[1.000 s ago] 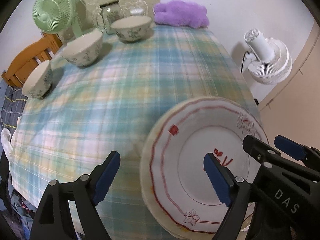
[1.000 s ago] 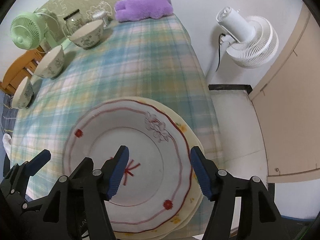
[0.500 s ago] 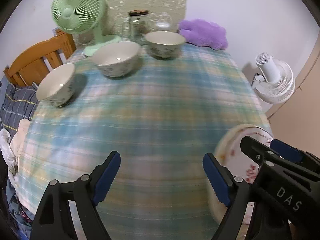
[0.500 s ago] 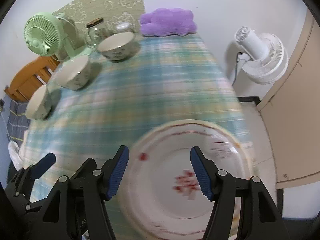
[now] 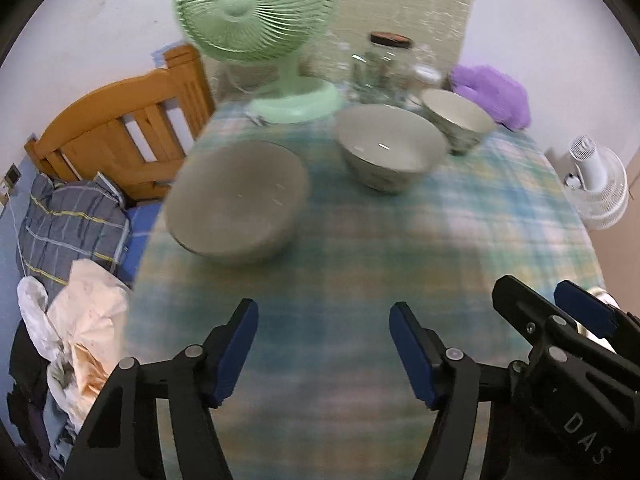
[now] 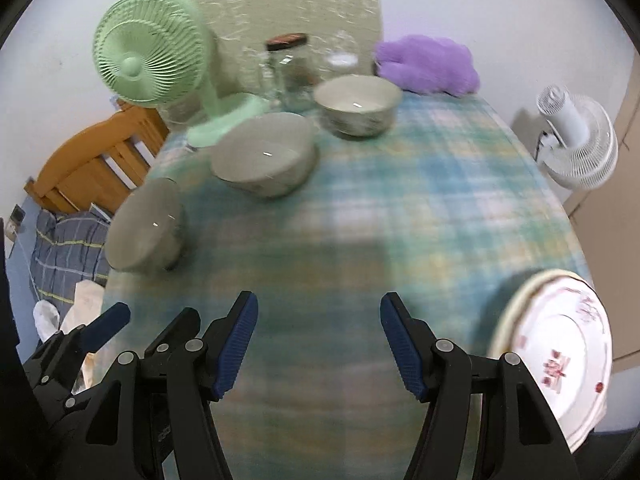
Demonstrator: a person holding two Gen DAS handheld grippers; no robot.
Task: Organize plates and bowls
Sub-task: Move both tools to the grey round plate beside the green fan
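Three patterned bowls stand on the checked tablecloth (image 5: 460,240): a near bowl (image 5: 236,200), a middle bowl (image 5: 388,148) and a far bowl (image 5: 456,120). The right wrist view shows the same near bowl (image 6: 146,226), middle bowl (image 6: 264,154) and far bowl (image 6: 358,104). A stack of white plates with red trim (image 6: 560,344) lies at the table's near right corner. My left gripper (image 5: 324,344) hovers over bare cloth short of the near bowl, its jaws closing with nothing between them. My right gripper (image 6: 318,340) is open and empty, left of the plates.
A green table fan (image 5: 256,12), glass jars (image 5: 380,68) and a purple plush (image 5: 492,92) line the table's far edge. A wooden chair (image 5: 116,128) and piled clothes (image 5: 76,216) sit left of the table. A white floor fan (image 6: 576,140) stands at right.
Both grippers have swept left and toward the bowls, away from the plate stack. The plates left the left view and slid to the right edge of the right view. The left jaws narrowed.
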